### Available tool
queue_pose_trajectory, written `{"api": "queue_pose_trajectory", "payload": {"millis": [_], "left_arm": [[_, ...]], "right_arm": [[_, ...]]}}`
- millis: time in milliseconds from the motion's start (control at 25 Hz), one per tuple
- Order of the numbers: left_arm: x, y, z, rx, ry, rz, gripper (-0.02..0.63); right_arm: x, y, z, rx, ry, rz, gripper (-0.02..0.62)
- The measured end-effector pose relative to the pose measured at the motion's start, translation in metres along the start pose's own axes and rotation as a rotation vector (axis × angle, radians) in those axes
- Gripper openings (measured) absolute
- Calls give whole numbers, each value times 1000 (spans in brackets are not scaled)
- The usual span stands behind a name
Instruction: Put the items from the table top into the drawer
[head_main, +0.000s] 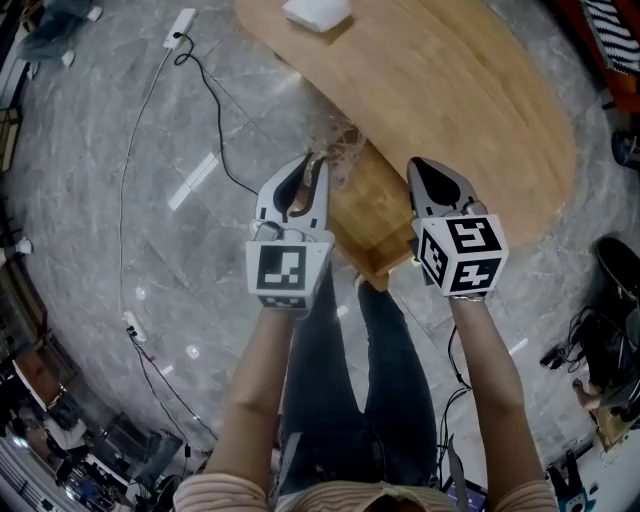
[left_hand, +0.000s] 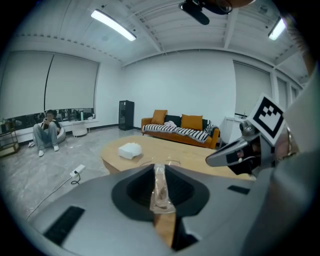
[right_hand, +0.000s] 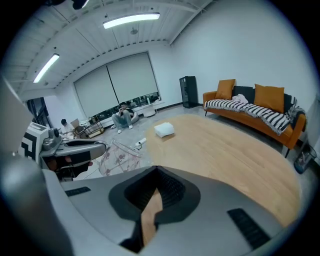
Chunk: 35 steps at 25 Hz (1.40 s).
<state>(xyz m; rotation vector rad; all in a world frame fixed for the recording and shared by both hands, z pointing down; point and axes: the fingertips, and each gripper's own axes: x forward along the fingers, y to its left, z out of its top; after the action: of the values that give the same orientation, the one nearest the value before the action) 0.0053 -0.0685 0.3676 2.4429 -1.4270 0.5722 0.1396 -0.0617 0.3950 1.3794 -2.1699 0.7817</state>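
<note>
My left gripper (head_main: 312, 162) is shut on a clear plastic bag with a floral print (head_main: 338, 148), which hangs at the near edge of the curved wooden table (head_main: 470, 90). In the left gripper view the bag (left_hand: 161, 190) is pinched between the jaws. The right gripper view shows the bag (right_hand: 117, 156) dangling from the left gripper. Below the table edge an open wooden drawer (head_main: 375, 225) sticks out between my two grippers. My right gripper (head_main: 420, 168) hovers by the drawer's right side, shut and empty (right_hand: 155, 174). A white folded item (head_main: 317, 12) lies on the far tabletop.
A white power strip (head_main: 180, 25) with a black cable lies on the marble floor at the left. An orange sofa (left_hand: 180, 127) stands beyond the table, and a person (left_hand: 47, 135) sits by the far wall. My own legs (head_main: 360, 390) are under the drawer.
</note>
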Motion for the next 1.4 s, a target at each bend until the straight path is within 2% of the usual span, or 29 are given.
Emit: {"api": "queue_pose_trajectory", "payload": {"millis": [560, 840, 1400], "left_arm": [[-33, -22, -75, 1, 141, -45, 54], [-33, -43, -103, 65, 208, -118, 54], [-15, -64, -176, 92, 341, -222, 54]], "right_arm": [[2, 22, -56, 11, 85, 43, 9], [5, 32, -94, 37, 152, 60, 9], [17, 62, -166, 42, 317, 87, 9]]}}
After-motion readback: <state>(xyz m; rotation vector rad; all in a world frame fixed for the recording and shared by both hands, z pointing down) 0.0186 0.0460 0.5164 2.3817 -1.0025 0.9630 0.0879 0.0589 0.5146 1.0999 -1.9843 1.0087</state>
